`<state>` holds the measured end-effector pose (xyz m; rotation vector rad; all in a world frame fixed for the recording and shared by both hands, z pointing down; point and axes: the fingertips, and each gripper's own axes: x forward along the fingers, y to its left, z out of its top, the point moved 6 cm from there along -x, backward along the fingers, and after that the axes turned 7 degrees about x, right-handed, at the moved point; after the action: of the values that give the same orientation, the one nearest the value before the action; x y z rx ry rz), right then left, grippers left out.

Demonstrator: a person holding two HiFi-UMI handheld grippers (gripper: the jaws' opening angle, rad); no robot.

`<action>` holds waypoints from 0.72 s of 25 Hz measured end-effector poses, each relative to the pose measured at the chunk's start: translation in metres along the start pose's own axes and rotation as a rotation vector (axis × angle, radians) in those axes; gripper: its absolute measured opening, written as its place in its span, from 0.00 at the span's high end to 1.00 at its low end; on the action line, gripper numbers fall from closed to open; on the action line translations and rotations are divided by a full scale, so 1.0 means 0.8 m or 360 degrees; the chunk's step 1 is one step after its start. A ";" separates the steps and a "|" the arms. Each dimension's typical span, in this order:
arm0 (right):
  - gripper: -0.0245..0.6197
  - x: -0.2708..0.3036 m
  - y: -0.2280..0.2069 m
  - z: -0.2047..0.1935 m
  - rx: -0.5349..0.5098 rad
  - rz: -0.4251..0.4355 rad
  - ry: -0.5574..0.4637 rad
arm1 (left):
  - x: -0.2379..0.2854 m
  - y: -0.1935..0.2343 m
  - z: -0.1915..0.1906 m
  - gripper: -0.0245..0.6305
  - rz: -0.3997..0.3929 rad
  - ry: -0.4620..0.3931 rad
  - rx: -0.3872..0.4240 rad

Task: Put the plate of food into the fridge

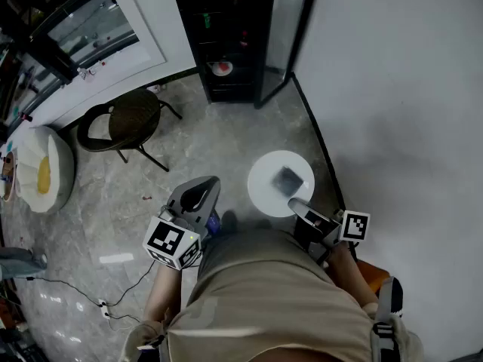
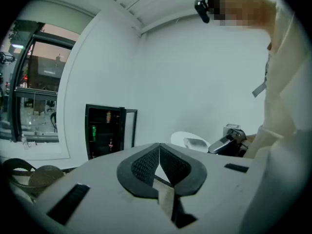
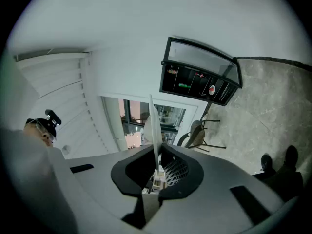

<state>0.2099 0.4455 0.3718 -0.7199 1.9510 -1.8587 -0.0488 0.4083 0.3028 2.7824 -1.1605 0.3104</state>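
A white round plate (image 1: 266,181) carries a grey piece of food (image 1: 290,179) and hangs level above the floor. My right gripper (image 1: 296,204) is shut on its near rim; in the right gripper view the plate (image 3: 153,126) runs edge-on between the jaws. Low at my left side, my left gripper (image 1: 202,191) is shut and empty, its pads meeting at the tips (image 2: 159,147). The black fridge (image 1: 223,36) stands ahead with its glass door (image 1: 288,36) swung open to the right. A small plate with red food (image 1: 221,69) lies on one of its shelves.
A dark wicker chair (image 1: 124,123) stands left of the fridge, a white cushion seat (image 1: 45,172) further left. A white wall (image 1: 400,111) runs along the right. A cable (image 1: 68,285) lies on the grey floor at lower left.
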 end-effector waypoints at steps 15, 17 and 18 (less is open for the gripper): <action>0.91 -0.016 -0.013 0.012 0.0036 -0.0027 -0.0025 | 0.015 -0.023 -0.003 0.94 0.0005 0.0018 -0.0011; 0.91 -0.017 -0.012 0.016 0.0005 -0.0036 -0.0002 | 0.017 -0.024 -0.002 0.94 0.0016 0.0021 -0.0012; 0.91 -0.016 -0.011 0.018 -0.0010 -0.0039 0.0008 | 0.018 -0.024 -0.001 0.94 0.0021 0.0022 -0.0010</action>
<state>0.2299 0.4411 0.3785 -0.7448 1.9605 -1.8714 -0.0253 0.4121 0.3063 2.7637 -1.1751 0.3259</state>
